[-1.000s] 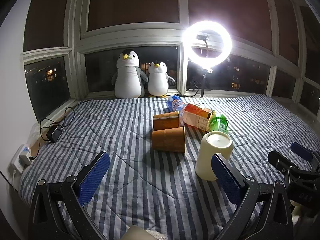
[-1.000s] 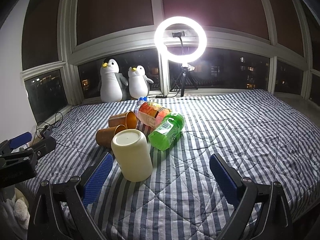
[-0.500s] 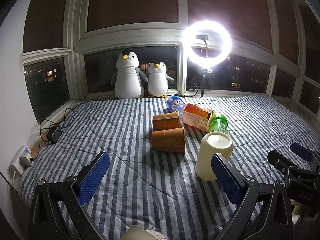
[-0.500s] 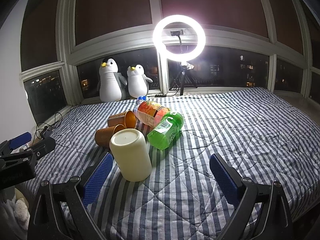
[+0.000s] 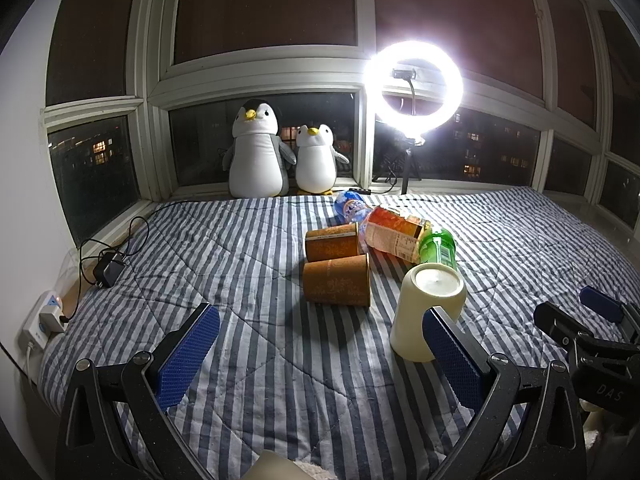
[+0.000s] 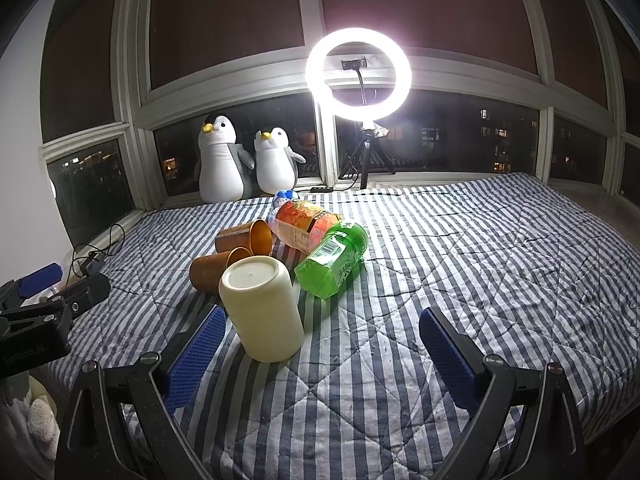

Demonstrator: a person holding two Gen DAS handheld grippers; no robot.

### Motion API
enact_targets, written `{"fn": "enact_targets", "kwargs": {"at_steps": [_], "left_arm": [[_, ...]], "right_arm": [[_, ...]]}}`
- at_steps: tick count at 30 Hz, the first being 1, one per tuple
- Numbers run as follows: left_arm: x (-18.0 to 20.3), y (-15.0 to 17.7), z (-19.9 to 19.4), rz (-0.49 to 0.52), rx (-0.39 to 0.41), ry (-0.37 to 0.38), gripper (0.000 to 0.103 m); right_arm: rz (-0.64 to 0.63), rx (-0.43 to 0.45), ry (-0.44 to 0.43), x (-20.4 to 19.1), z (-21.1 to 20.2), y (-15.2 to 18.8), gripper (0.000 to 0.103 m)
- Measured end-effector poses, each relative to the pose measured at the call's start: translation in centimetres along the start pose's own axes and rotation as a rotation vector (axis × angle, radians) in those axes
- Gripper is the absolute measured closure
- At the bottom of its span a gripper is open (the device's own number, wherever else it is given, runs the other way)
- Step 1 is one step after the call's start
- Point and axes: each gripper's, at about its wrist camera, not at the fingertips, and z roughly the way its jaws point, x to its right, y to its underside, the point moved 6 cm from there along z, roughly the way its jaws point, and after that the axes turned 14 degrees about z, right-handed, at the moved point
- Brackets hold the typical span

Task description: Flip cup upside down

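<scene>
Right wrist view takes in the bed (image 6: 460, 248) first, its striped quilt filling the frame from 3 to 9 o'clock and serving as the work surface. Behind it at 12 o'clock a ring light (image 6: 359, 68) stands on a tripod, placed, I judge, to light the things in front of it. 2 plush penguins (image 6: 244, 160) sit on the sill at 10 o'clock.

Near the middle lies a heap: a green bottle (image 6: 334, 258) and an orange-labelled bottle (image 6: 302, 222) on their sides, with 2 brown paper cups (image 6: 228, 256) toppled beside them. Just in front stands the cream cup (image 6: 262, 310), flat base upward and mouth down on the quilt, so the flip looks already done.

Right gripper (image 6: 320, 354) hangs low at 6 o'clock, its blue-padded fingers wide apart and empty; the cup sits just beside the left pad, apparently let go. In the left wrist view the left gripper (image 5: 320, 354) also has its fingers spread around nothing, the cup (image 5: 428, 312) standing behind its right pad.
</scene>
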Motion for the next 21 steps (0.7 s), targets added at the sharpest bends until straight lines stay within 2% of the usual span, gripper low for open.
{"fn": "enact_targets", "kwargs": {"at_steps": [21], "left_arm": [[-0.12, 0.42, 0.52, 0.004, -0.009, 0.004, 0.0]], "right_arm": [[0.008, -0.024, 0.006, 0.33, 0.61, 0.51, 0.007]]}}
